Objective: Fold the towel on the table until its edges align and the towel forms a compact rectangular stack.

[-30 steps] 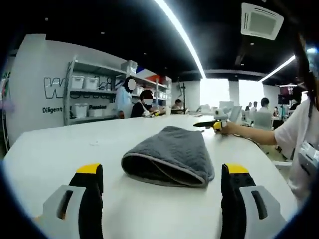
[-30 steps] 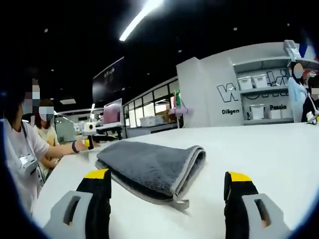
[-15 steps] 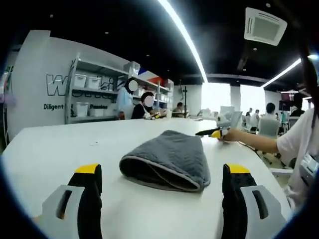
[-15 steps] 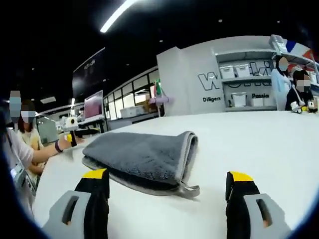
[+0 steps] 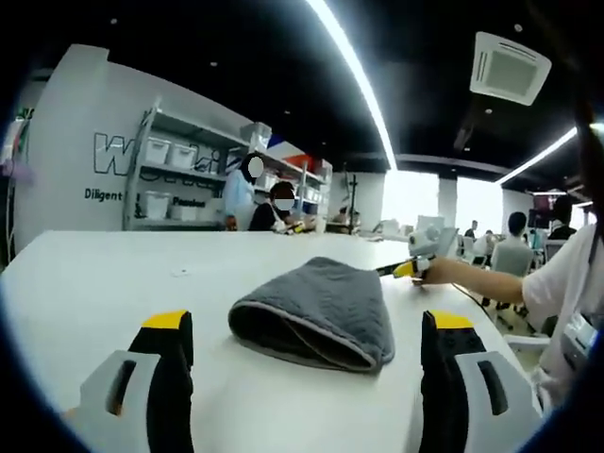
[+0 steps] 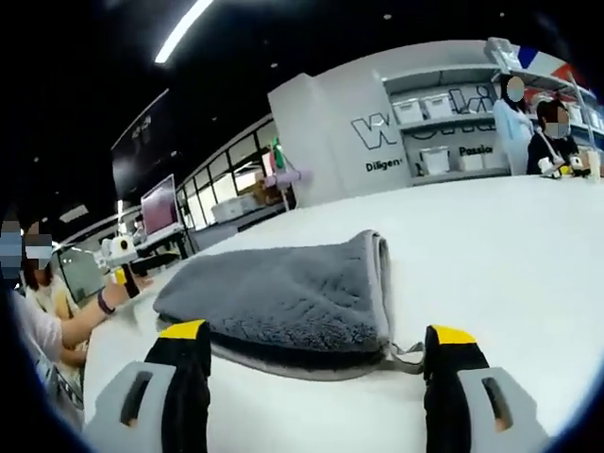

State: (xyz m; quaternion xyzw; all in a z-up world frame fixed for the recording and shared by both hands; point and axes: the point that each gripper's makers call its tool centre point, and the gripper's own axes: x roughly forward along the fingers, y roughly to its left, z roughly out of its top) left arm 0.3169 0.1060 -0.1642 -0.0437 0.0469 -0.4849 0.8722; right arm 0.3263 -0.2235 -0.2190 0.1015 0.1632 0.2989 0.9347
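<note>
A grey towel point(image 5: 316, 311) lies folded over on the white table point(image 5: 94, 283), its rounded fold facing the left gripper view and its light-trimmed edges stacked. My left gripper point(image 5: 307, 330) is open, jaws wide apart, a short way in front of the towel with nothing held. In the right gripper view the same towel point(image 6: 283, 297) lies close ahead, a small hanging loop point(image 6: 408, 354) sticking out at its near corner. My right gripper point(image 6: 311, 340) is open too, its jaws straddling the towel's near edge without gripping it. The other gripper point(image 5: 408, 269) shows far across the towel in a person's hand.
Shelves with white bins point(image 5: 165, 179) stand against the far wall. People sit at the table's far end point(image 5: 274, 203). A person's arm point(image 5: 491, 278) reaches in from the right. Bare tabletop point(image 6: 510, 255) spreads beside the towel.
Both cameras shifted. In the right gripper view the towel has grown larger and sits closer to the jaws, its edge now between the tips. The towel itself has not changed shape.
</note>
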